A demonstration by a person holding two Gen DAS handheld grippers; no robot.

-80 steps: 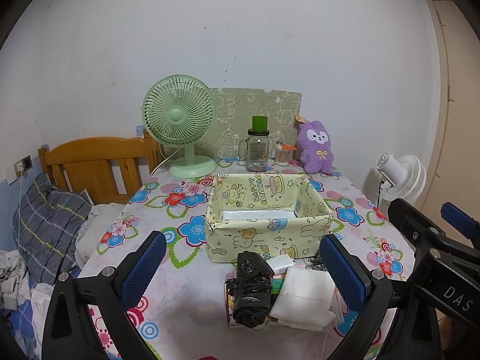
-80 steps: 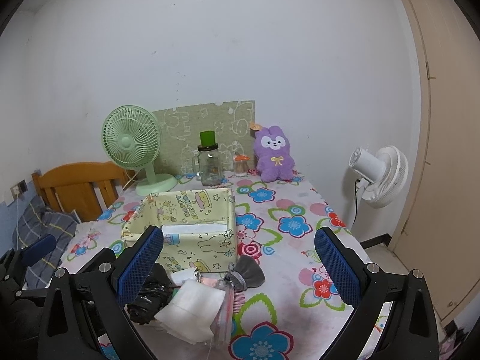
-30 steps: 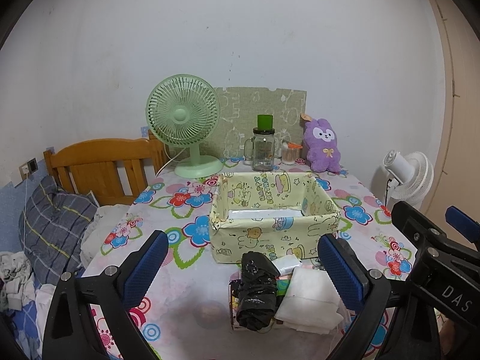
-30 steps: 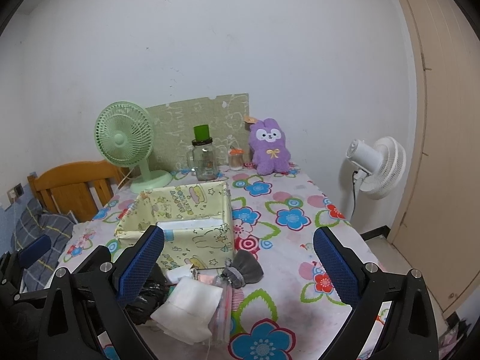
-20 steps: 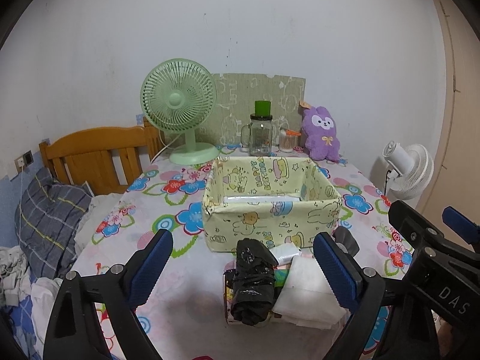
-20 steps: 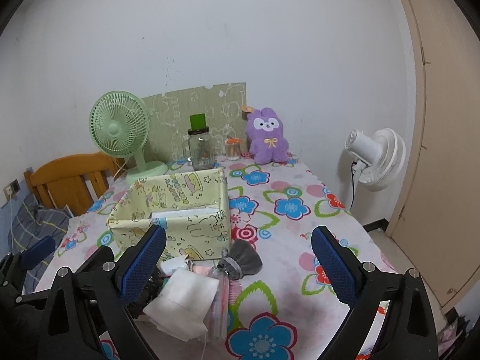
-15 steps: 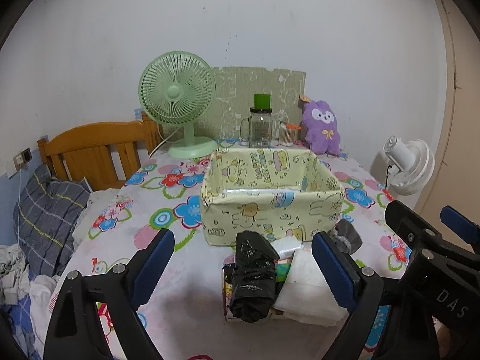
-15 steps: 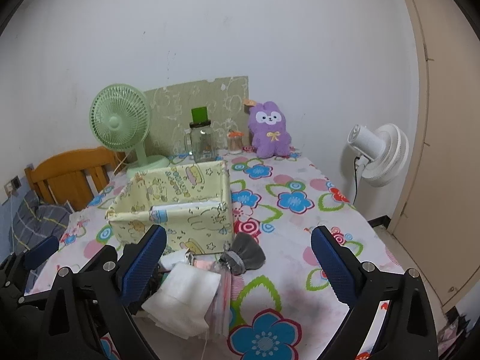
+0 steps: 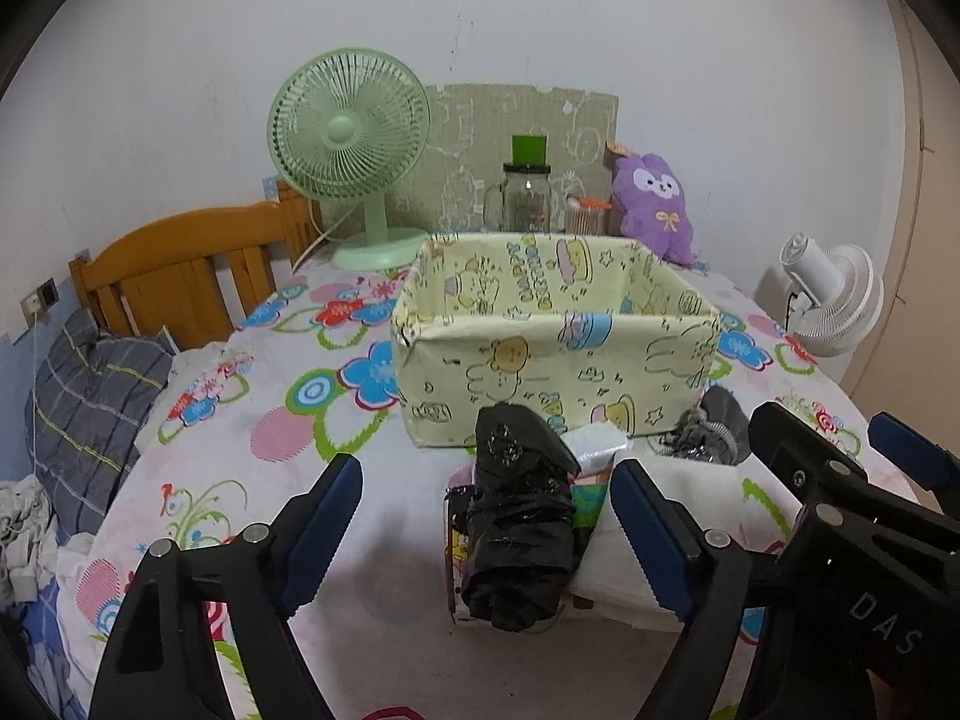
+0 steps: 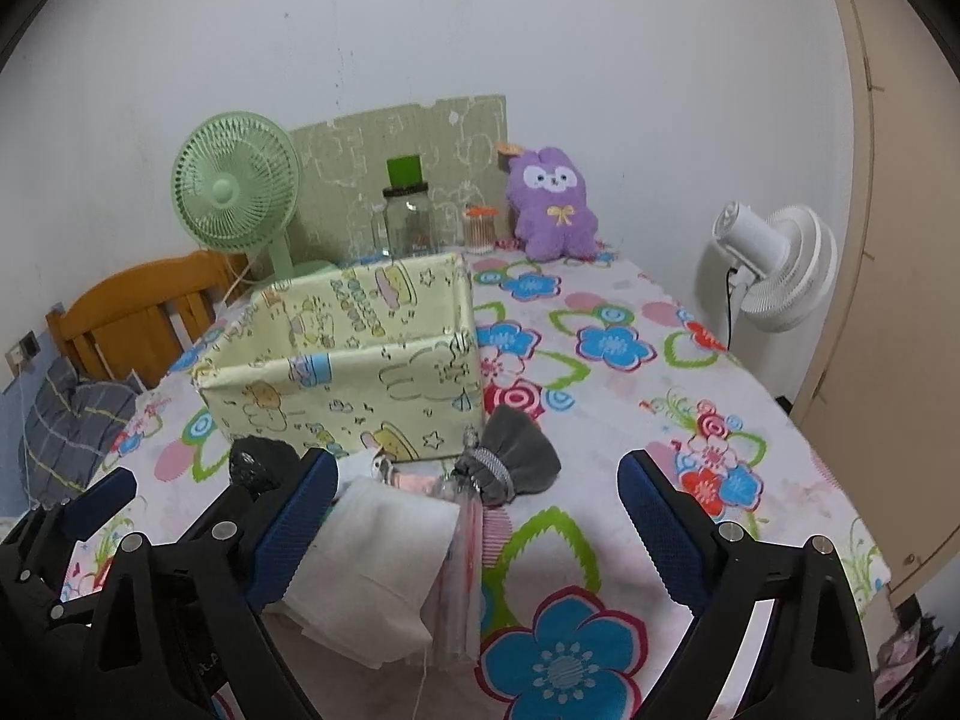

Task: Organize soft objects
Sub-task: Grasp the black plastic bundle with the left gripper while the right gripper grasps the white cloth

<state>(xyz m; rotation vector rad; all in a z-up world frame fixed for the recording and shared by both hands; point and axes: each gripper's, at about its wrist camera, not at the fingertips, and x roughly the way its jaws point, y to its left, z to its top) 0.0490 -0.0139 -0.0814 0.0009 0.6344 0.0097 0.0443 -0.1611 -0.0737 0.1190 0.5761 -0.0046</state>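
A small pile of soft items is seen at the near edge of the table [image 9: 372, 540], just in front of the yellow cartoon-print fabric box [image 9: 558, 372]. The pile consists of a black crumpled bundle [image 9: 519, 516] lying on a printed packet [image 9: 457, 540], a white folded cloth [image 10: 378, 564] to its right, a clear plastic bag [image 10: 462, 576] along the cloth's right edge, and a grey drawstring pouch [image 10: 516, 456] nearest the box's right front corner. A small white wad [image 9: 594, 441] is wedged between the bundle and the box wall. Box contents cannot be made out from either view.

The left gripper [image 9: 486, 525] is held spread wide, blue pads either side of the black bundle, nothing gripped; contact with the bundle cannot be confirmed. The right gripper [image 10: 474, 531] is likewise held wide, with nothing between its fingers; its left pad [image 10: 294, 516] is seen over the white cloth's left edge, and the right pad [image 10: 657, 531] is over bare tablecloth.

Behind the box, along the wall: a green desk fan [image 9: 351, 150], a patterned green board [image 9: 522, 132], a glass jar with green lid [image 9: 527, 195], a small container with orange top [image 9: 585, 217], a purple plush bunny [image 9: 657, 204]. A white fan [image 10: 774, 261] is located off the table's right side, a wooden headboard [image 9: 180, 264] and plaid bedding [image 9: 90, 390] to the left.
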